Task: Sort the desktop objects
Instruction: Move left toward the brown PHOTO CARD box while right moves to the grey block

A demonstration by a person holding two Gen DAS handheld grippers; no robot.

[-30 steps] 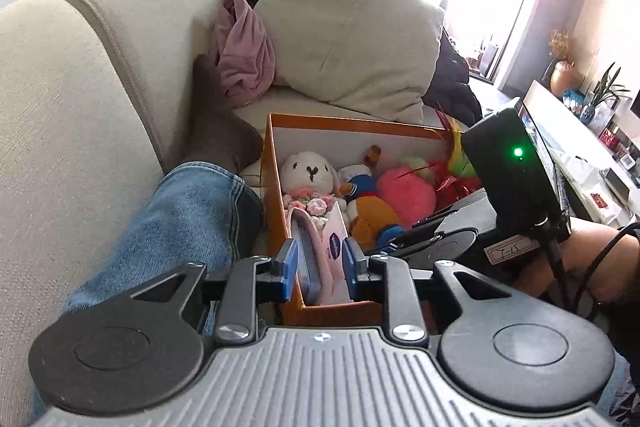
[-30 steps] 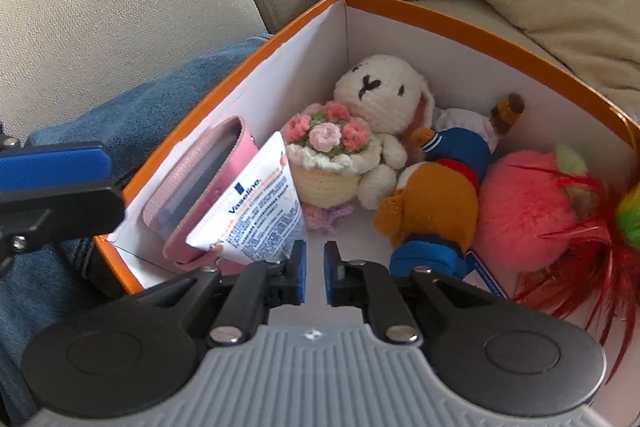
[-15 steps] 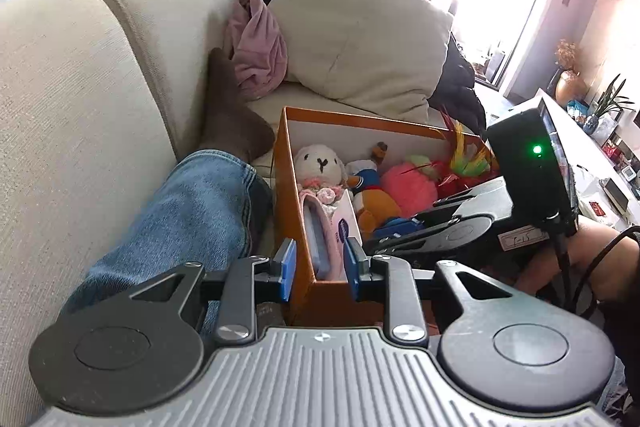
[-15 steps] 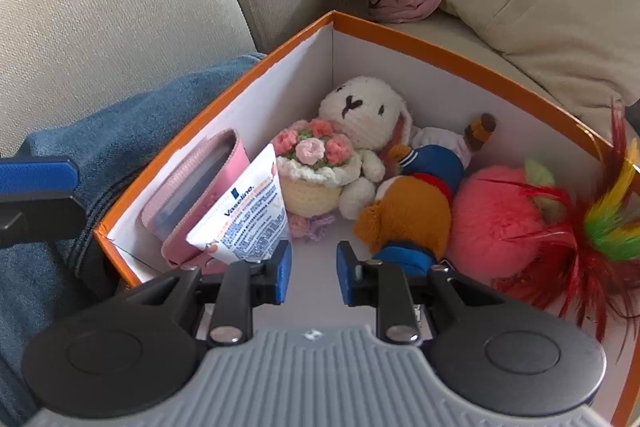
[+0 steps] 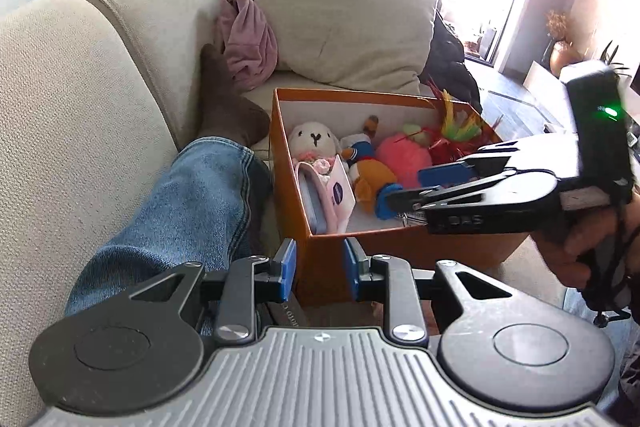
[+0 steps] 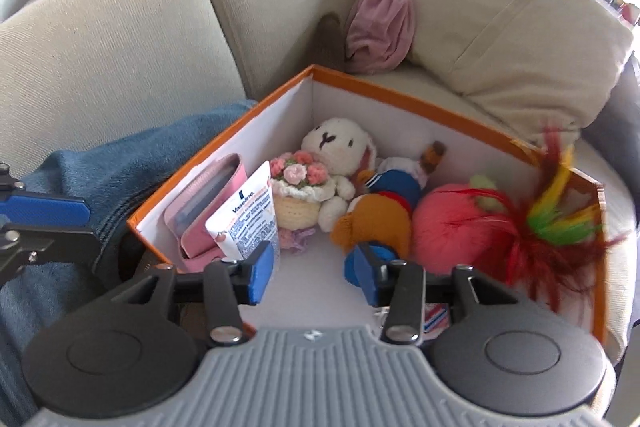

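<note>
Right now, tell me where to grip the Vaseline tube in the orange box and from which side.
Grip the Vaseline tube near its flat crimped top edge, coming down from above. It stands upright, leaning on the pink case by the orange box wall, so only that thin upper end is free for the fingers, probably.

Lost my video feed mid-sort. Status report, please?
Right gripper open, jaws just widened, empty. Left gripper part open, astride orange box corner, grip unclear. Vaseline tube stands in box beside pink case. Nothing blocking.
</note>
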